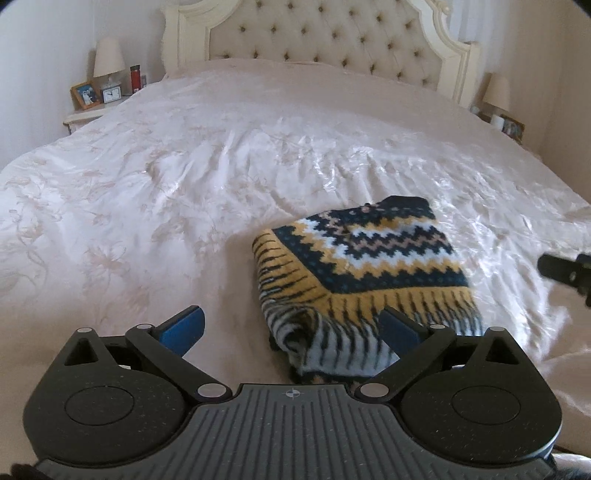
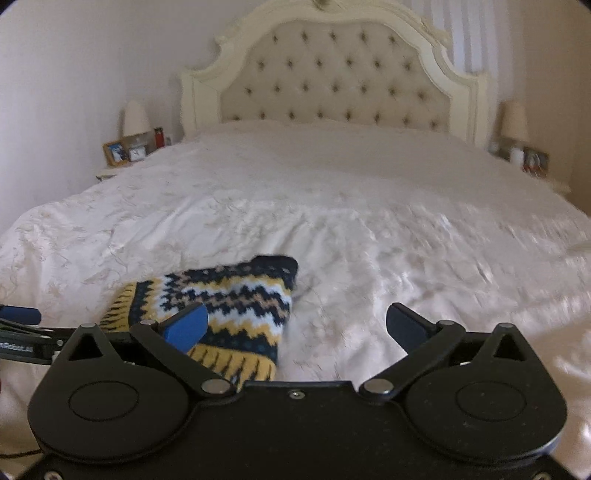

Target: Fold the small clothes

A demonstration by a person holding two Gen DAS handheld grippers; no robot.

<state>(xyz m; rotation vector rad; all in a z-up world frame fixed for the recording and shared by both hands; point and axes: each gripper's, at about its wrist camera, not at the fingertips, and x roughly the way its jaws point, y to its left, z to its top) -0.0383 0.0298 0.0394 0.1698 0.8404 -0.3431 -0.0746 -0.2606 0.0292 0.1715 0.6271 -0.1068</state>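
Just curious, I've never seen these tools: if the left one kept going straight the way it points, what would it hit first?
Probably the folded navy, yellow and white patterned knit sweater lying on the shiny cream bedspread. The left gripper stands open, angled down toward the sweater's near edge, though depth is hard to judge.

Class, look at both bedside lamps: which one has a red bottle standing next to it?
The lamp left of the headboard: a red bottle stands beside it, with a clock and a framed photo. The right lamp has none.
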